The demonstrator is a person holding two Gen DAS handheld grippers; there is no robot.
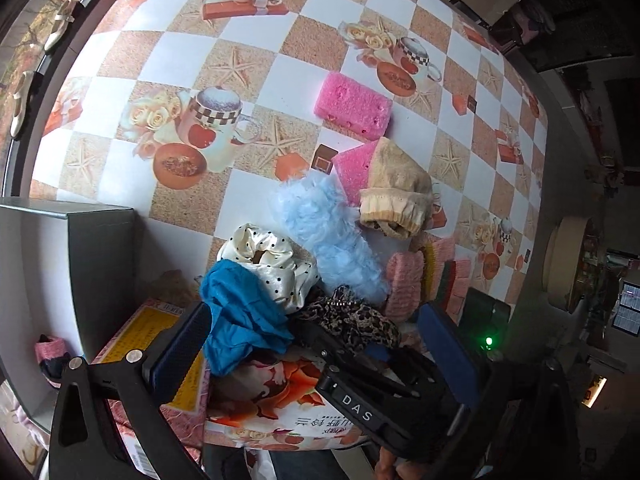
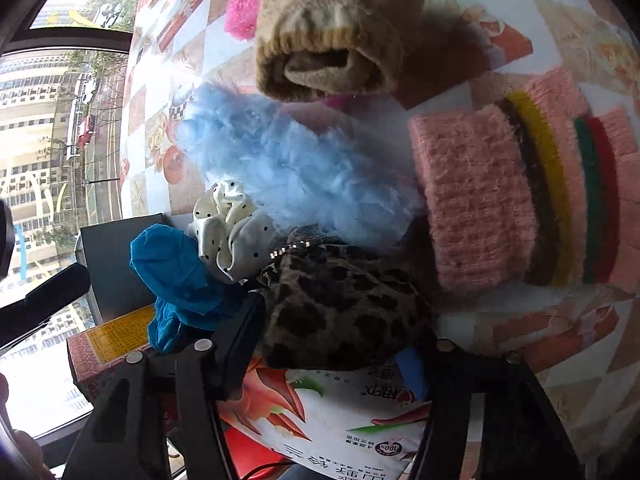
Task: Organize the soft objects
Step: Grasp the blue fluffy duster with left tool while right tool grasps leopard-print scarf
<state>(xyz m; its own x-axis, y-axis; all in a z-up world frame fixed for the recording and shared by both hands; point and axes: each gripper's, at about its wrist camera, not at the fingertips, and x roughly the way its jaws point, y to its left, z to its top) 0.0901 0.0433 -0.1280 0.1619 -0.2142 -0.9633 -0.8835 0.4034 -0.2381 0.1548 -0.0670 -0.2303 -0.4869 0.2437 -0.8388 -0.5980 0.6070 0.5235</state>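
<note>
Your right gripper [image 2: 336,344] is at the pickup step. The leopard scrunchie [image 2: 344,300] sits between its two fingers [image 2: 240,340], at the near edge of the pile and partly on the printed box [image 2: 340,420]. The fingers appear to press the fabric from both sides, so I judge it grasped, though the right-hand pad is mostly hidden behind the cloth.

Just beside it, touching, lie the blue cloth [image 2: 180,276] and the cream dotted scrunchie [image 2: 228,232]; the fluffy blue piece [image 2: 288,164] lies just behind. The pink knit [image 2: 476,200] sits to the right, and the tan knit roll [image 2: 332,36] farther back on the desk [image 2: 580,340].

Your left gripper [image 1: 316,344] hovers over the same heap with its fingers released and nothing pressed between them (the blue cloth [image 1: 240,320] drapes against its left finger [image 1: 180,352], so it is touching, not held). A pink sponge [image 1: 352,104] lies well apart on the checked desk.

Next move, in my judgement: lift the leopard piece straight up and slowly. Its neighbours overlap it and may be dragged along. Keep the left gripper clear of the blue cloth, or use it to hold the pile down. No sorting place is evident; the dark box [image 1: 80,256] at the left may serve, but I cannot tell.
</note>
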